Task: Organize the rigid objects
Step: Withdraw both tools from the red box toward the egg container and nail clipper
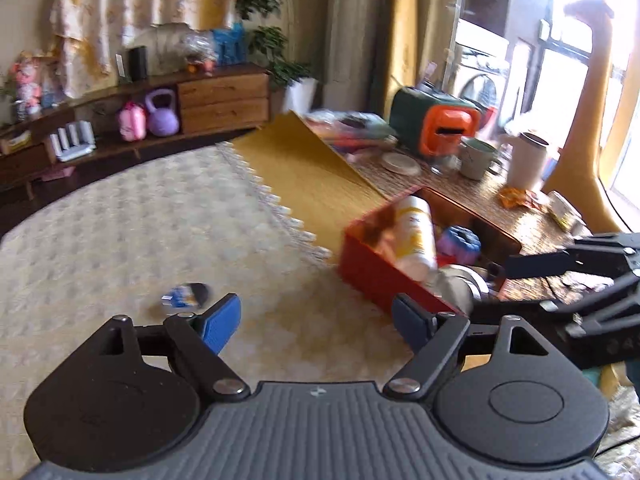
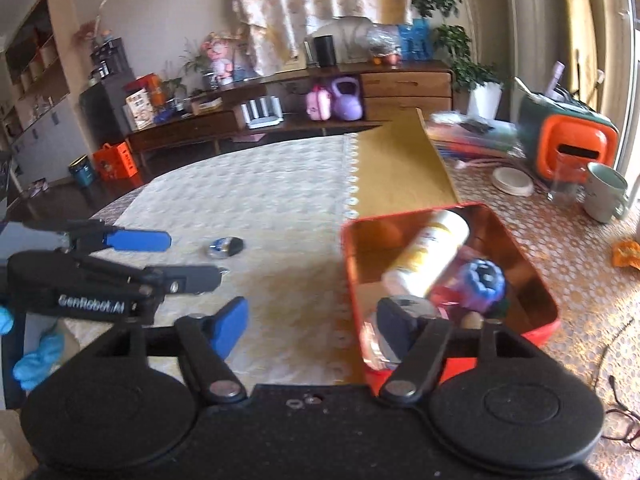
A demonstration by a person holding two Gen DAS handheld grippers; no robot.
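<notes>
A red box (image 1: 372,268) (image 2: 532,264) stands on the table. Inside it lie a white and yellow bottle (image 1: 414,232) (image 2: 430,254), a purple-blue toy (image 1: 460,242) (image 2: 482,282) and a silver round object (image 1: 460,286) (image 2: 404,308). A small round blue and silver object (image 1: 186,294) (image 2: 225,246) lies on the cream cloth left of the box. My left gripper (image 1: 316,320) is open and empty above the cloth. My right gripper (image 2: 312,326) is open and empty, its right finger over the box's near left corner.
At the back right of the table stand a green and orange appliance (image 1: 438,124) (image 2: 568,140), mugs (image 1: 476,158) (image 2: 604,192), a white jug (image 1: 528,158), a small plate (image 2: 513,181) and stacked packets (image 2: 472,132). A yellow runner (image 1: 308,176) lies beside the cream cloth (image 2: 260,200).
</notes>
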